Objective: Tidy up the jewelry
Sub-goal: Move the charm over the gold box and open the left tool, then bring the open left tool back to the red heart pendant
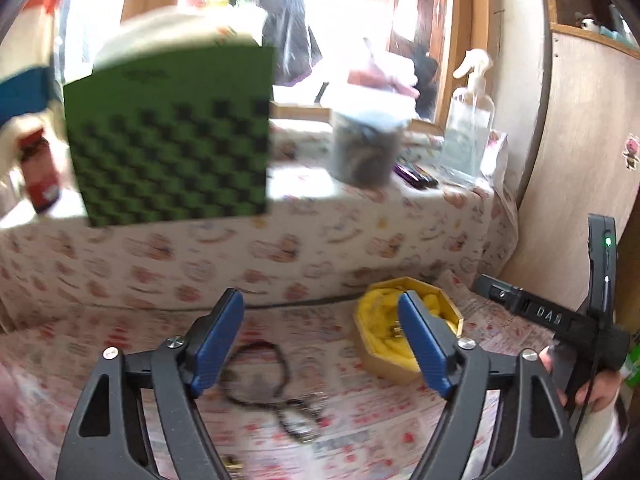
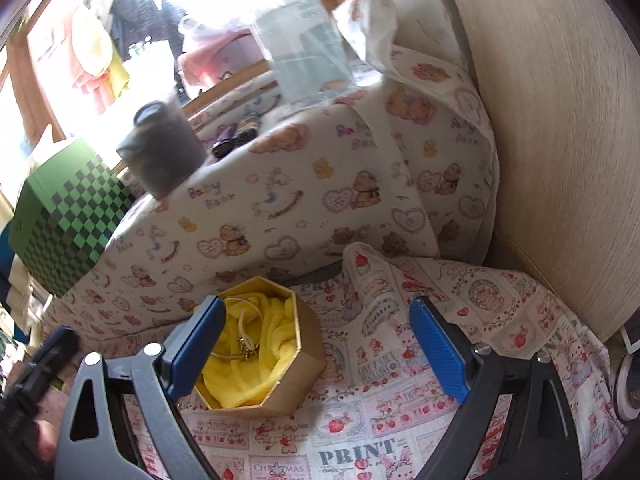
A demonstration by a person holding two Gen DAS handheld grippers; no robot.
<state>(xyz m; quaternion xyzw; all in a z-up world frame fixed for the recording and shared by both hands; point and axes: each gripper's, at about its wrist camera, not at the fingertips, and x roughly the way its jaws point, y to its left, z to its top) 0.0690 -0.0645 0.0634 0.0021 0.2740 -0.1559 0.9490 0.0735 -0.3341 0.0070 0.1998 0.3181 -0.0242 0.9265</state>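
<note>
A gold box (image 2: 288, 380) lined with yellow cloth (image 2: 276, 344) sits on the printed cloth; a gold chain (image 2: 240, 350) lies inside it. It also shows in the left wrist view (image 1: 376, 356), behind my right finger. A dark beaded necklace (image 1: 260, 384) lies loose on the cloth between and just beyond my left fingers. My left gripper (image 1: 320, 344) is open and empty above it. My right gripper (image 2: 316, 352) is open and empty, its left finger over the box's near-left rim.
A raised ledge covered in teddy-bear fabric (image 2: 280, 200) runs behind the box. On it stand a green checkered box (image 1: 168, 136), a dark jar (image 1: 364, 144) and a clear pump bottle (image 1: 468, 120). A wooden panel (image 2: 560, 120) bounds the right side.
</note>
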